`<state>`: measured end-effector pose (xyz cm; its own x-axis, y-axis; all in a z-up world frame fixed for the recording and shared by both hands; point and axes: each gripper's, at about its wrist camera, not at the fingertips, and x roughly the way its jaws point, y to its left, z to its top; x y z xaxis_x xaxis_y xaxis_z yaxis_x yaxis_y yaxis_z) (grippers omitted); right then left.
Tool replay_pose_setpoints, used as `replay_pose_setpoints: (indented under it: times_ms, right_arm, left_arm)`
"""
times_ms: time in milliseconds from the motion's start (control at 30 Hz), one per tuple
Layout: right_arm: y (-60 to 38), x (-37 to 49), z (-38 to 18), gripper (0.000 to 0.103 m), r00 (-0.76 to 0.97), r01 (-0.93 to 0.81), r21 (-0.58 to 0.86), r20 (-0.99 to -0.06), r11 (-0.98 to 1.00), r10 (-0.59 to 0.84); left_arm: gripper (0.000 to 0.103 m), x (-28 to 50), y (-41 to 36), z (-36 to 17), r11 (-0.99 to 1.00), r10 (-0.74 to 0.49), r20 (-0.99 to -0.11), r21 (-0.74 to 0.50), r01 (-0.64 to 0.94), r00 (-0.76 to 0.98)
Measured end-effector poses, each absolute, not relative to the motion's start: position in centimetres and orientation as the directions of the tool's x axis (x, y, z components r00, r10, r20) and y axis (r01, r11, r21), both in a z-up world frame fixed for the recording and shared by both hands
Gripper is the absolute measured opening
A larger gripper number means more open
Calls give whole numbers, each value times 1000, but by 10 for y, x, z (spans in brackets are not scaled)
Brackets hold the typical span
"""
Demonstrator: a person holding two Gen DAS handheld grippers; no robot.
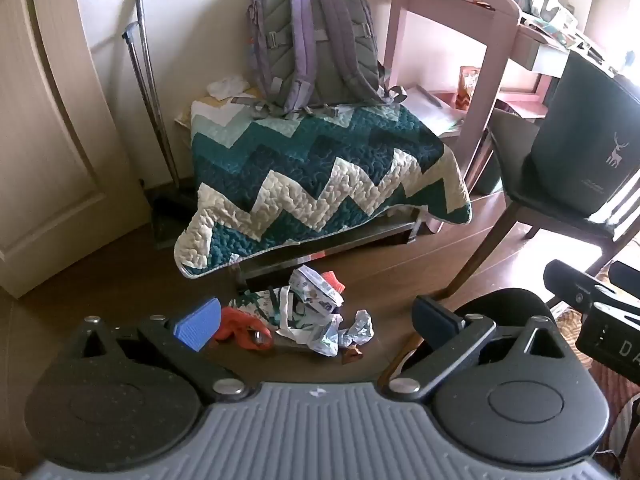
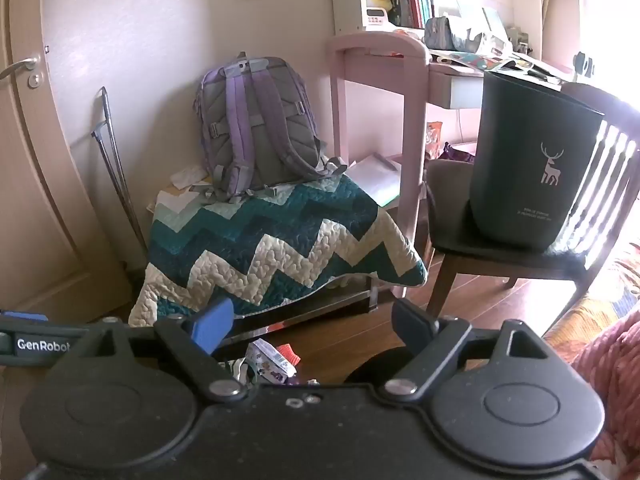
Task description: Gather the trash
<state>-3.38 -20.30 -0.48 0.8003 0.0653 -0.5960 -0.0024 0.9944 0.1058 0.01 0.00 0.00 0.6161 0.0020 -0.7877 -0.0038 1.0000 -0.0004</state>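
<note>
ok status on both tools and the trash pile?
Left tool open, empty, above trash pile on floor. Right tool open, empty. Dark bin sits on chair. Nothing blocking the pile.

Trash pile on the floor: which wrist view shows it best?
Left wrist: the whole trash pile lies in view between the open left gripper fingers. The right wrist view shows only its top; the right gripper body hides the rest.

Wooden floor (image 1: pixel 120 280): brown planks. Trash heap (image 1: pixel 304 316) on it: printed wrappers, crumpled foil, orange scrap (image 1: pixel 240 330), small brown scrap. Dustpan (image 1: pixel 168 216) on floor by door. Low bench (image 1: pixel 340 236) under zigzag quilt (image 1: pixel 304 176), purple-grey backpack (image 1: pixel 316 40) upright on top. Wooden chair (image 2: pixel 500 252) on floor, dark deer-print bin (image 2: pixel 532 168) on seat.
</note>
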Motion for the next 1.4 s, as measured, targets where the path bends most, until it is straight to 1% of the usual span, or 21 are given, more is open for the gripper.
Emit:
replay_pose_setpoints:
  times_ms: [300, 333, 433, 933, 1400]
  right_arm:
    - [-204, -33, -5, 86, 798, -3, 103, -599, 995, 64]
    - [-204, -33, -5, 86, 798, -2, 104, -599, 995, 64]
    - [-204, -33, -5, 86, 798, -2, 104, -599, 995, 64]
    - [-202, -34, -4, 86, 798, -20, 102, -598, 995, 77]
    - [-199, -30, -8, 86, 783, -32, 110, -615, 993, 94]
  left_arm:
    - [102, -2, -8, -1, 1000, 14, -781, 13, -6, 624]
    - [102, 0, 0, 1, 1000, -1, -786, -6, -6, 619]
    - [102, -1, 0, 2, 1000, -2, -785, -9, -7, 619]
    - [102, -3, -2, -2, 1000, -9, -780, -1, 14, 625]
    - [102, -3, -7, 3, 1000, -16, -771, 0, 26, 636]
